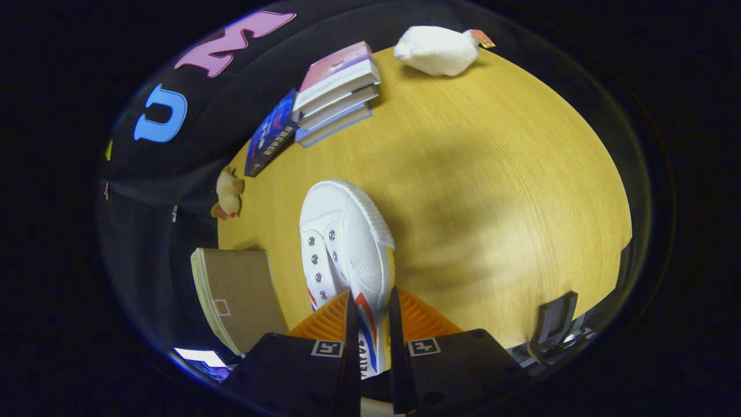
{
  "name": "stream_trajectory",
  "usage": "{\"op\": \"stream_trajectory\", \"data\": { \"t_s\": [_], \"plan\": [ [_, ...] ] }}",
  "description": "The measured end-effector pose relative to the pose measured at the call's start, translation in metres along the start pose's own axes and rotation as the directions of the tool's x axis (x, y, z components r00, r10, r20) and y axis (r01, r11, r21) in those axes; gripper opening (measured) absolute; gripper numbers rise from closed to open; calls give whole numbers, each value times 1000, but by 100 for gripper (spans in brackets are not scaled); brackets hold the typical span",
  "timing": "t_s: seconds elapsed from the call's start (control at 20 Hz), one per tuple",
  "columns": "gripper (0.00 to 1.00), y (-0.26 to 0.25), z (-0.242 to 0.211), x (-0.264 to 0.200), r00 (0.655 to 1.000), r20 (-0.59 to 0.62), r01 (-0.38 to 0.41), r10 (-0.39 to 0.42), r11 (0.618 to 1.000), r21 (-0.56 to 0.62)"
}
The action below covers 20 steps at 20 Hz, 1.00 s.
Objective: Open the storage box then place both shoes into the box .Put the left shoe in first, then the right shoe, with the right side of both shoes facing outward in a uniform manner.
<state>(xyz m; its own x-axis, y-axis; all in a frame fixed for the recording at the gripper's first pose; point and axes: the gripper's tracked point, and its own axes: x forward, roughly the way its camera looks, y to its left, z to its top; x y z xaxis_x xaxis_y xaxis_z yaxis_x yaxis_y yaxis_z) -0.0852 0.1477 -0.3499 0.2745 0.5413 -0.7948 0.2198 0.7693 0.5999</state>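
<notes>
The gripper [370, 324] has its fingers nearly closed, pinching the side wall of the white canvas shoe with red-and-blue stripes [347, 243], held above the wooden table [492, 191] just beside the brown cardboard storage box [240, 295]; so thin a pinch could let the shoe swing or slip.

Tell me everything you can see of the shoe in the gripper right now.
The shoe is a white canvas sneaker with a ribbed rubber toe cap, metal eyelets and red and blue side stripes. It looks lifted above the wooden table, toe pointing away beyond the fingers, turned on its side. The gripper is shut on its rear wall, one finger on each side. Its heel is hidden; nothing else touches it.
</notes>
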Motion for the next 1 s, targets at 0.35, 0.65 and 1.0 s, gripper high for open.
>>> {"op": "stream_trajectory", "data": {
  "t_s": [0.35,0.65,1.0],
  "plan": [
    [25,149,-11,-35,993,10,-117,118,989,-93],
    [25,248,-45,-31,984,-41,-179,175,980,-89],
    [25,309,-99,20,971,-159,-192,178,979,-74]
  ]
}}
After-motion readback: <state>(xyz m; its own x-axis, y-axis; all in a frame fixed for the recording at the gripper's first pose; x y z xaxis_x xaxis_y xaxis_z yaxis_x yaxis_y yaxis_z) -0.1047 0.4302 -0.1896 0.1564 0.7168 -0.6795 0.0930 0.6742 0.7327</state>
